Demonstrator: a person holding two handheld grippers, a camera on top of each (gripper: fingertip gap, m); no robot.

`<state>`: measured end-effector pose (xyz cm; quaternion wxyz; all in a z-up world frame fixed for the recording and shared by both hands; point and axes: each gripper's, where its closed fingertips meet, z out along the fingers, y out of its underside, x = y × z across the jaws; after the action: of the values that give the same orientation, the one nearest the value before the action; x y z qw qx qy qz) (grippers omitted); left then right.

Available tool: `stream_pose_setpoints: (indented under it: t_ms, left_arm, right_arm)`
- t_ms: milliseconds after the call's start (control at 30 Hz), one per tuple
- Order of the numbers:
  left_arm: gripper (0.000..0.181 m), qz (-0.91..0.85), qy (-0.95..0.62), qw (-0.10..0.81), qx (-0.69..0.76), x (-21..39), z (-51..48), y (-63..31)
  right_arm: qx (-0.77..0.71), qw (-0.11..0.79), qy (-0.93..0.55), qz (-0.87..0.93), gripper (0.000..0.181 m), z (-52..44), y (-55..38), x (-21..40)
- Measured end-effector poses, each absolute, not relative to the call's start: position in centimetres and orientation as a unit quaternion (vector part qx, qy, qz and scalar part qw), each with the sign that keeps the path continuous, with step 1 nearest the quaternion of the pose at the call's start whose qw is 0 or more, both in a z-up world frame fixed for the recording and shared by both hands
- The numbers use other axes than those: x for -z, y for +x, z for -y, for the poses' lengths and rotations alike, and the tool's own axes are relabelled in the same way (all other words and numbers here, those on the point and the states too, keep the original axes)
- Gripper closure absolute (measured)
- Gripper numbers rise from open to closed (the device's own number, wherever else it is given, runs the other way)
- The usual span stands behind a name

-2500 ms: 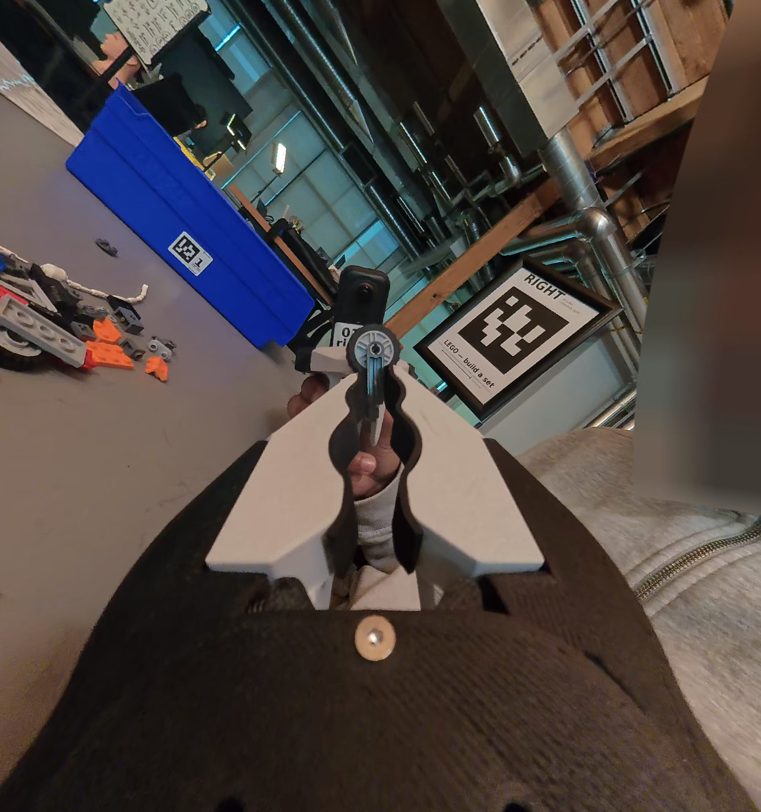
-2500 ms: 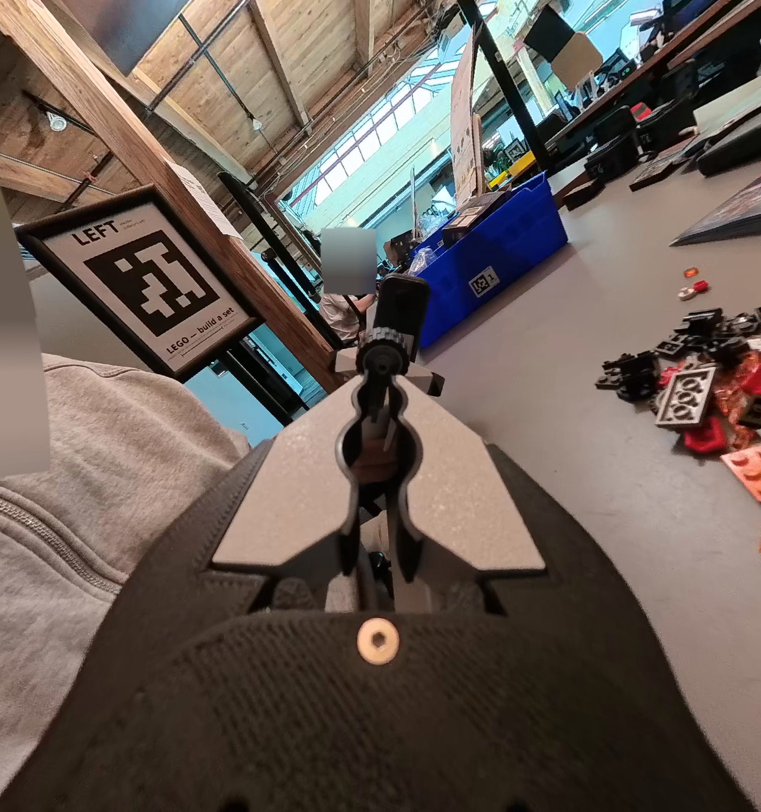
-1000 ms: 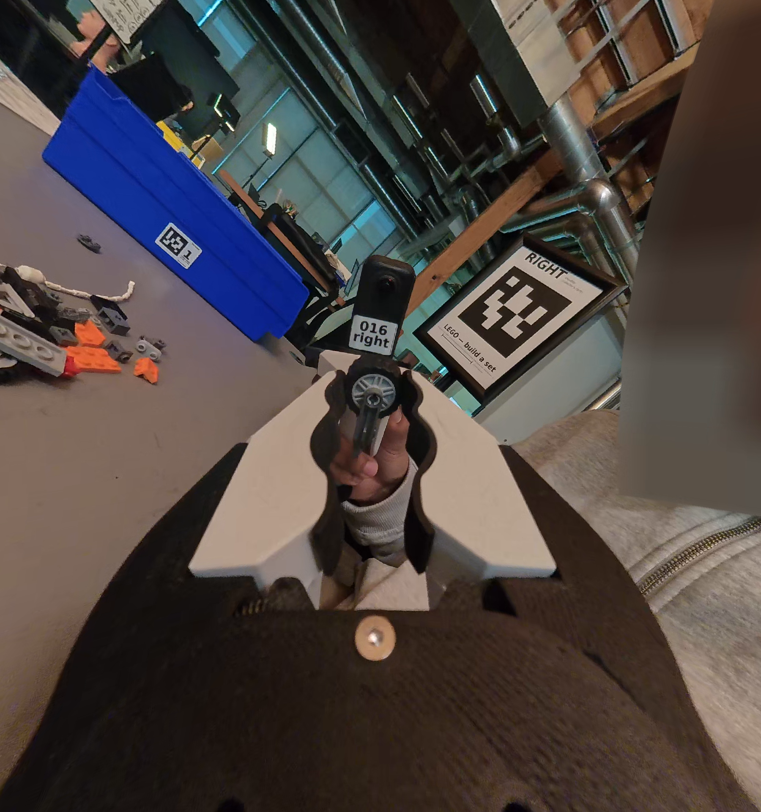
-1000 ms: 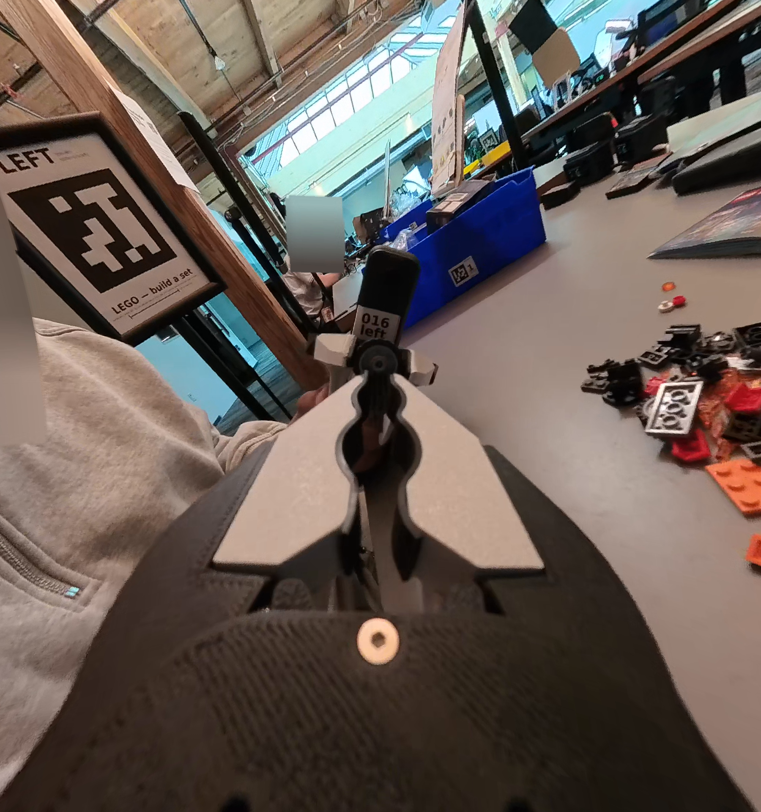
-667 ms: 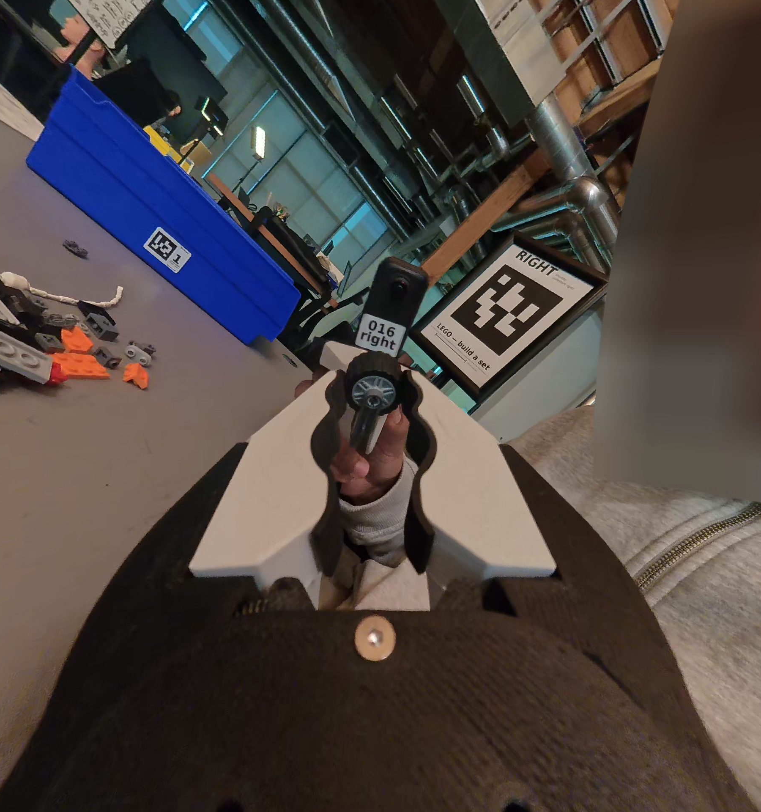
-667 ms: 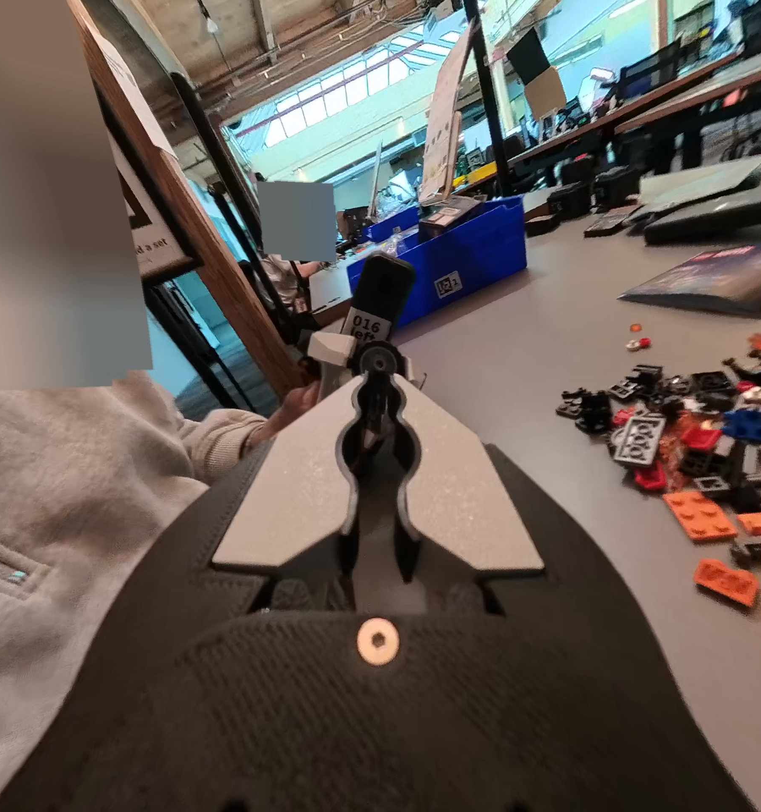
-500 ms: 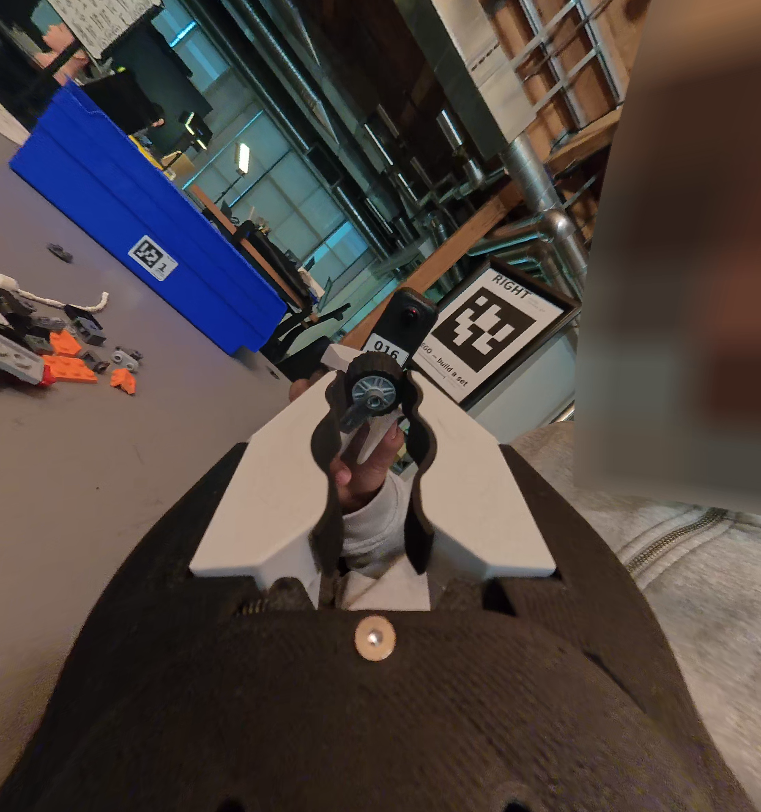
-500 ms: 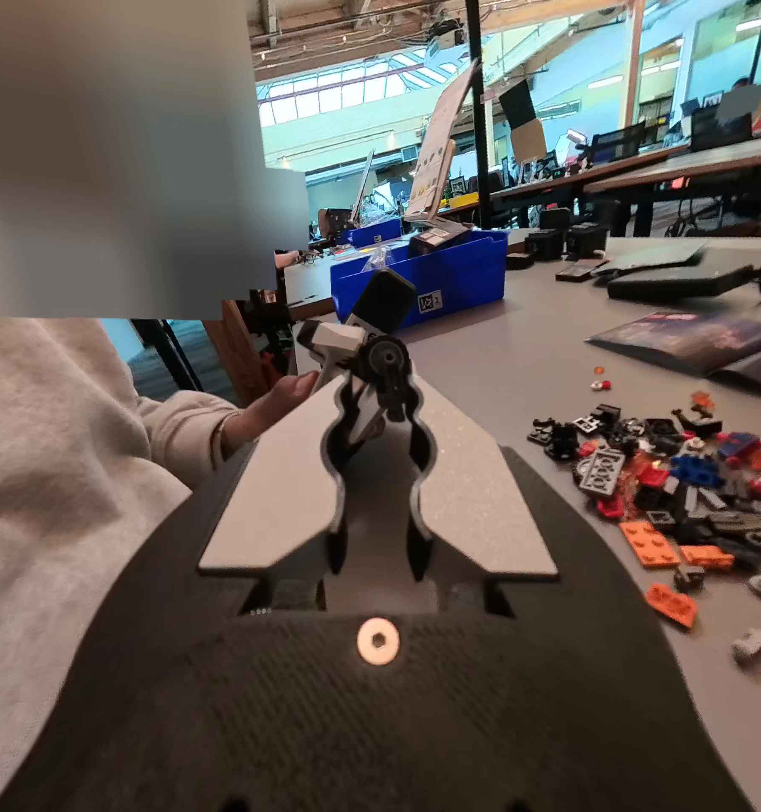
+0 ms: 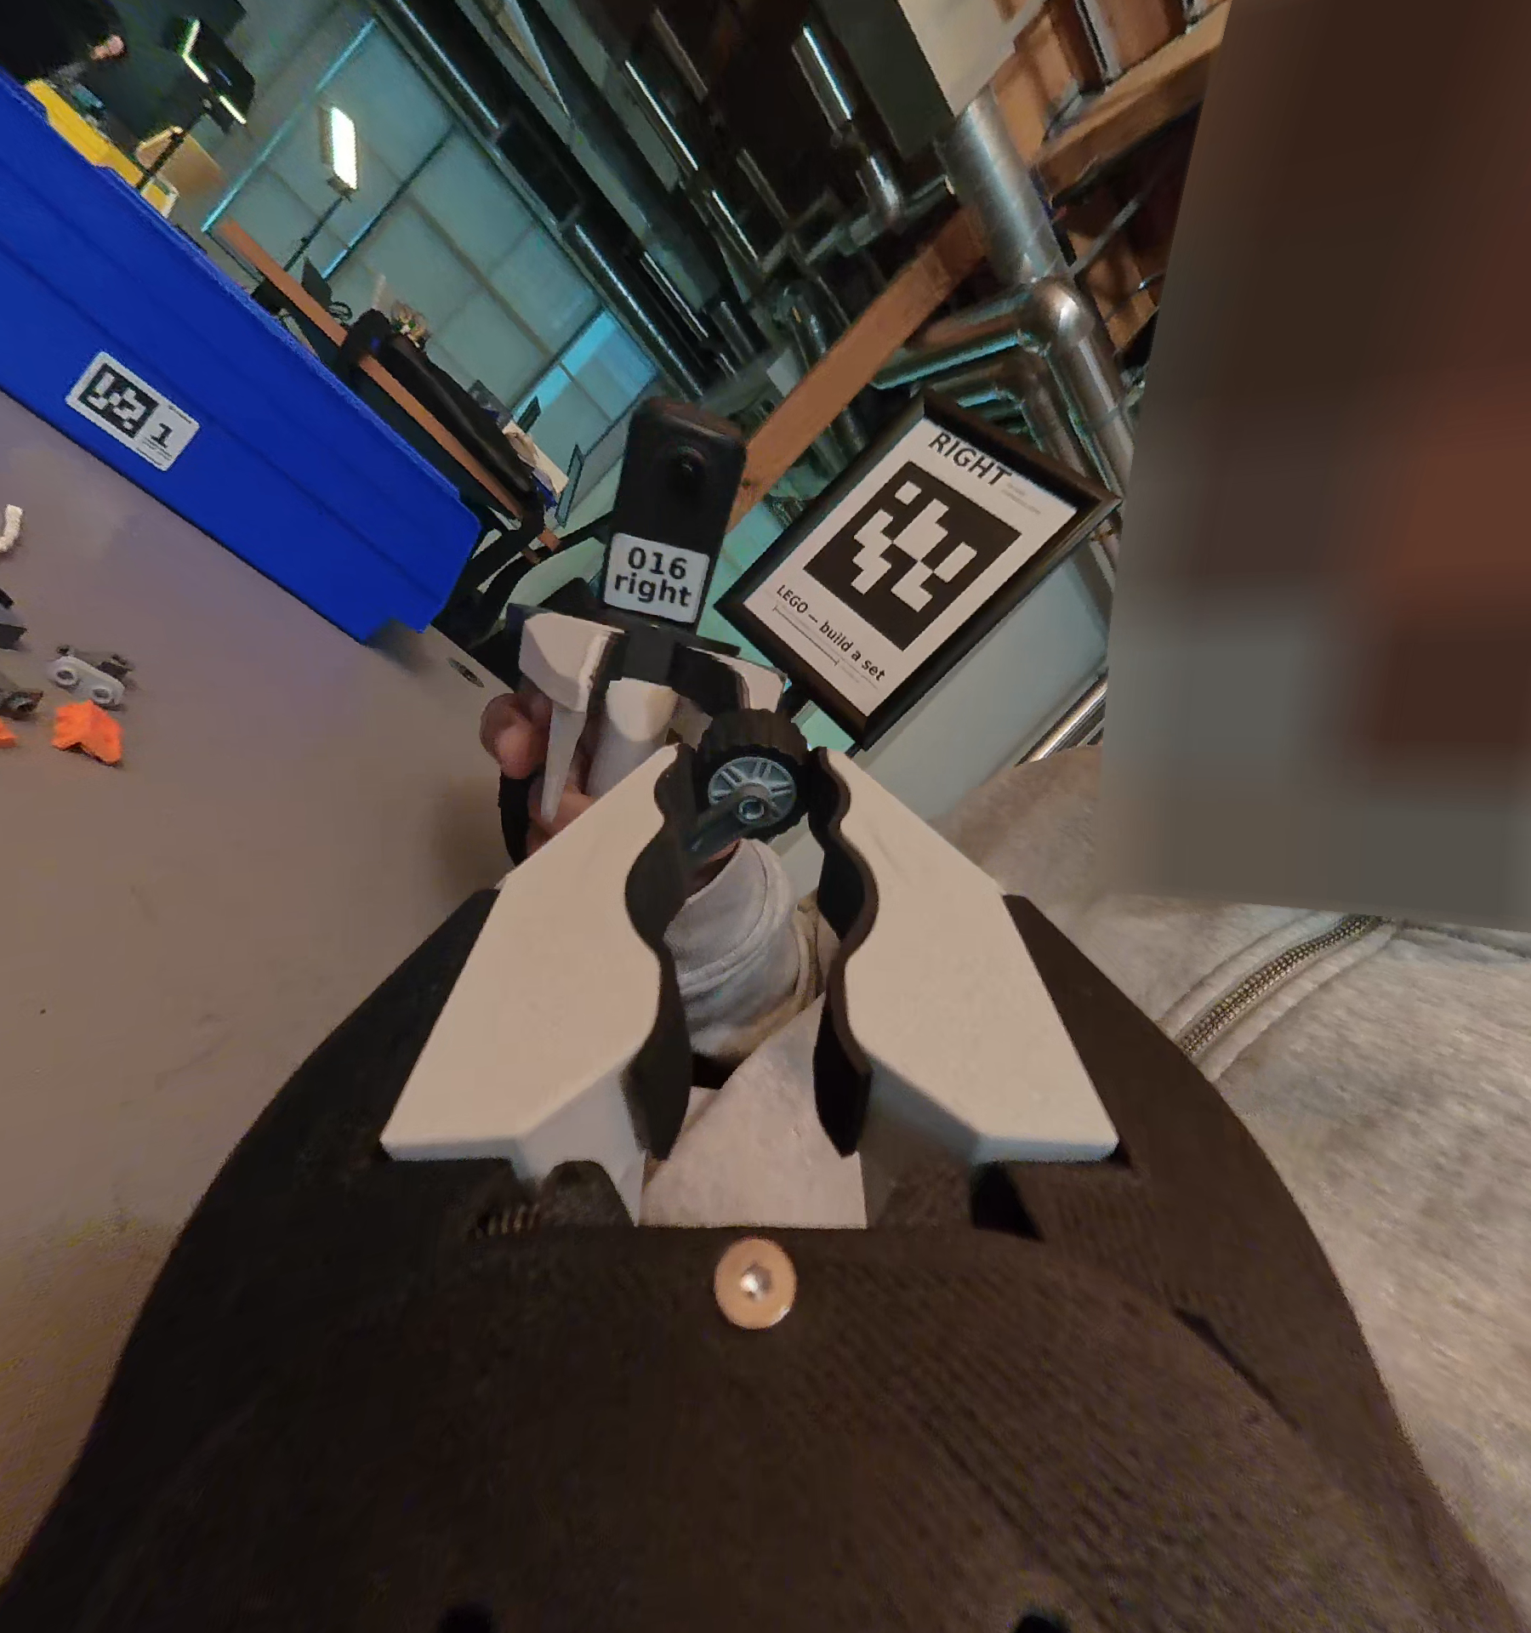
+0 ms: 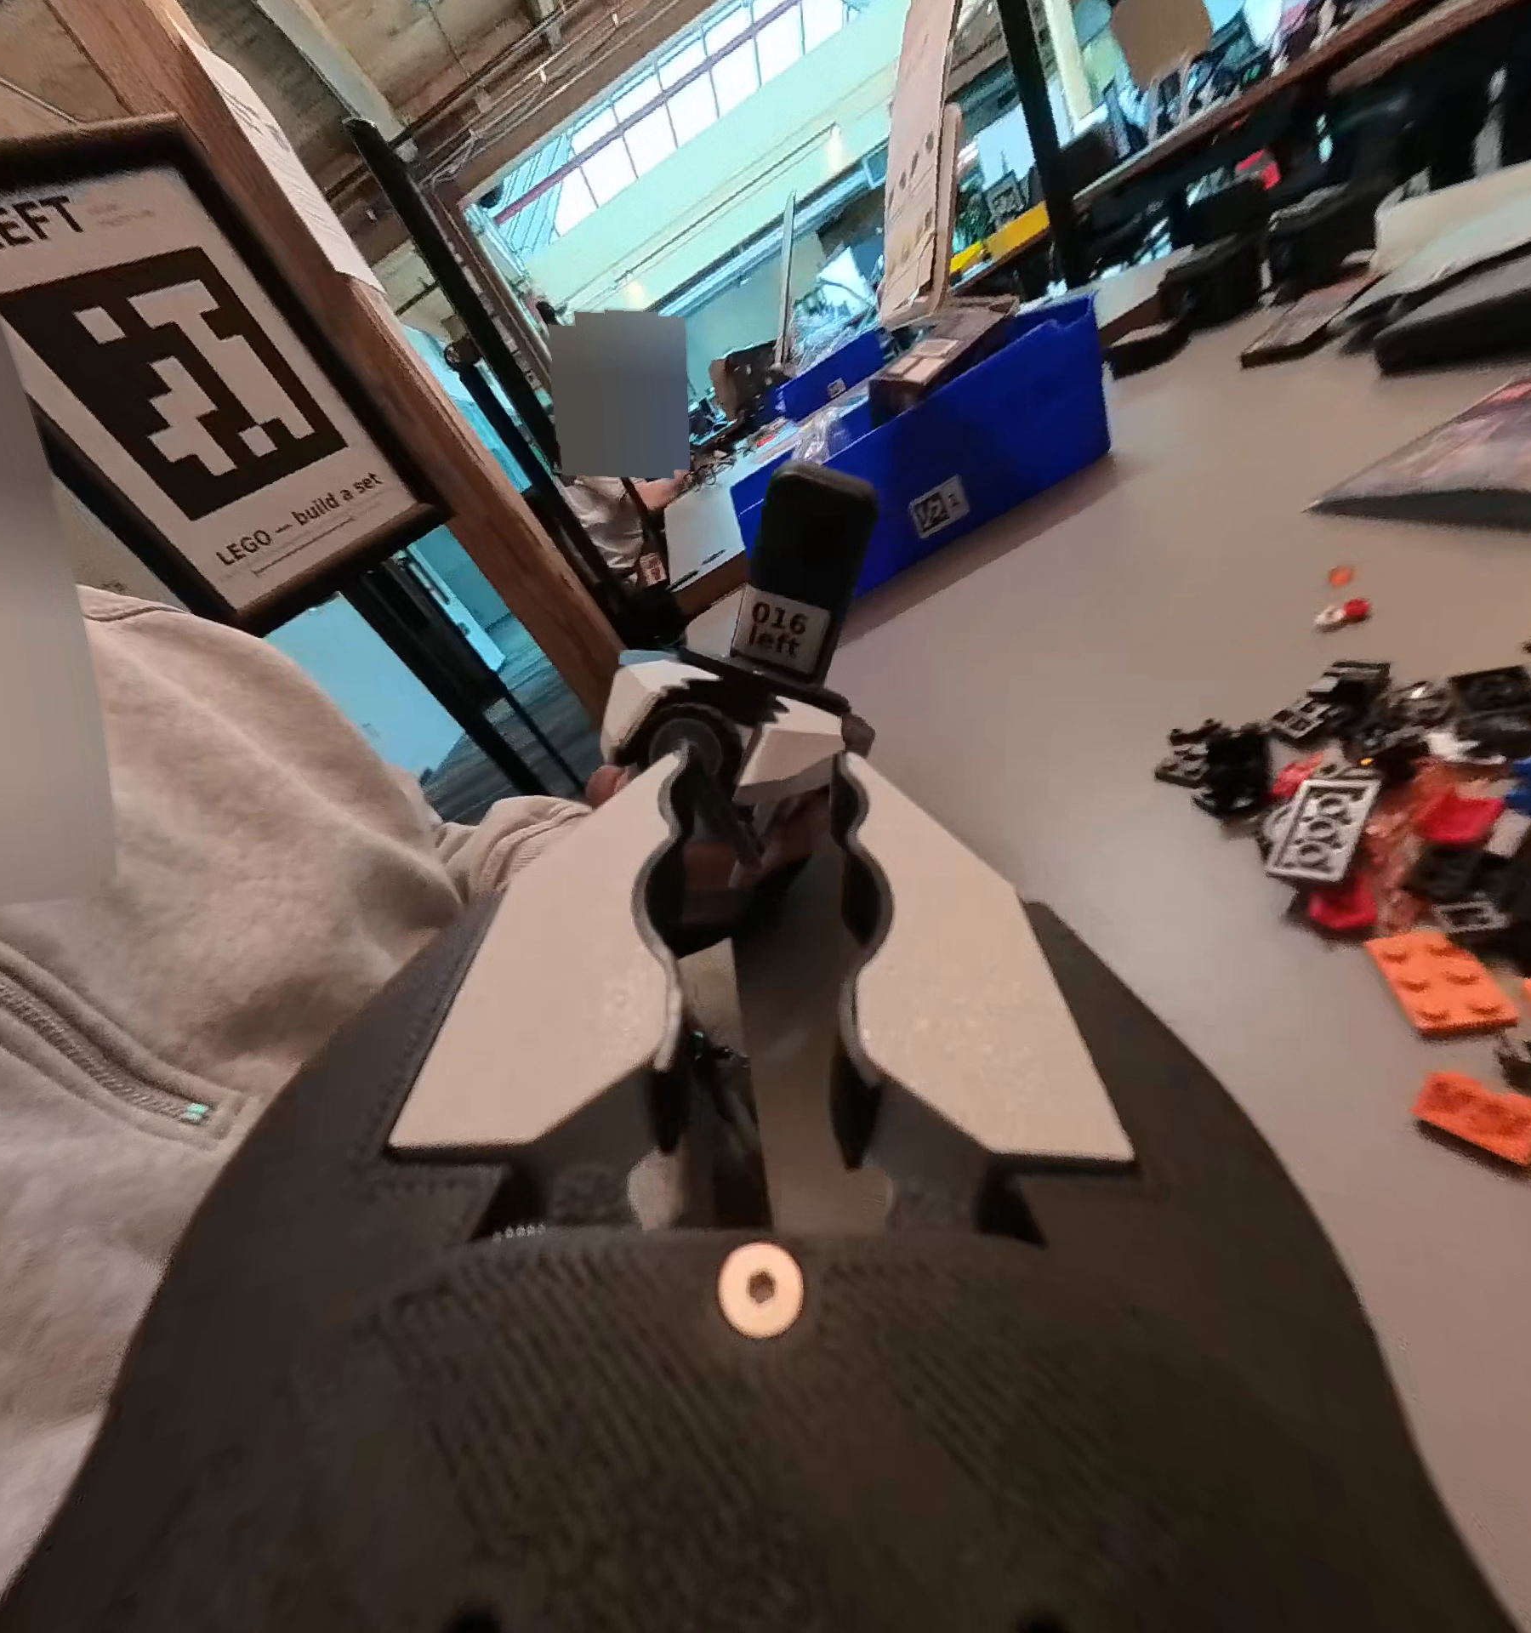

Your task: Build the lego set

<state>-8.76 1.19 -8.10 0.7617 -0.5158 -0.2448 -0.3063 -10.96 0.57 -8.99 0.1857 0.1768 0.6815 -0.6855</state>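
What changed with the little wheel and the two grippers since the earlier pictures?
The right gripper let go: its fingers, closed around the dark axle before, now stand apart and have drawn off to the side. The left gripper kept its hold on the small black wheel, and the axle now juts from the wheel's hub, tilted. The blue bin and the loose bricks on the grey table stayed put.

Each camera sits just behind its own claw and looks forward along the fingers, low over the grey table (image 9: pixel 170 884) and tilted. The two views face each other at close range — the left wrist view shows the right claw (image 9: pixel 621 733) ahead, the right wrist view the left claw (image 10: pixel 727 742). Both take in the blue bin (image 9: pixel 214 442) and the scattered toy bricks (image 10: pixel 1407 839) — from opposite sides.
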Motion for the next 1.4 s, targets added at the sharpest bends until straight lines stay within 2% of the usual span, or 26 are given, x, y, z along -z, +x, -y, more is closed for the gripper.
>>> stream_pose_setpoints:
  t_ms: [33, 233, 567, 900, 1067, 1267, 1400]
  left_arm:
    - [0.158, 0.243, -0.520, 0.760, 0.306, 8.1, -1.3, -8.7]
    - [0.158, 0.233, -0.533, 0.752, 0.310, 8.3, -1.6, -8.2]
    - [0.158, 0.237, -0.536, 0.747, 0.313, 8.5, -1.8, -8.3]
    - [0.158, 0.303, -0.553, 0.744, 0.222, 9.6, -0.6, -10.8]
    - [0.158, 0.364, -0.591, 0.708, 0.128, 11.0, 2.5, -13.6]
    - [0.157, 0.461, -0.656, 0.594, 0.065, 15.4, 5.3, -16.2]
    - [0.157, 0.474, -0.676, 0.562, 0.043, 16.3, 5.3, -17.0]
  right_arm:
    - [0.683, 0.195, 0.178, -0.681, 0.151, -0.5, -10.9, 9.1]
    - [0.667, 0.251, 0.185, -0.677, 0.149, -0.7, -10.5, 9.4]
    - [0.665, 0.250, 0.184, -0.679, 0.143, -0.8, -10.7, 9.8]
    - [0.691, 0.040, 0.166, -0.702, 0.143, -2.2, -13.7, 10.0]
    - [0.699, 0.011, 0.172, -0.695, 0.147, -2.7, -14.3, 9.8]
    - [0.727, 0.044, 0.191, -0.658, 0.147, -3.6, -14.9, 8.9]
    - [0.752, 0.065, 0.198, -0.625, 0.149, -4.3, -15.2, 8.2]
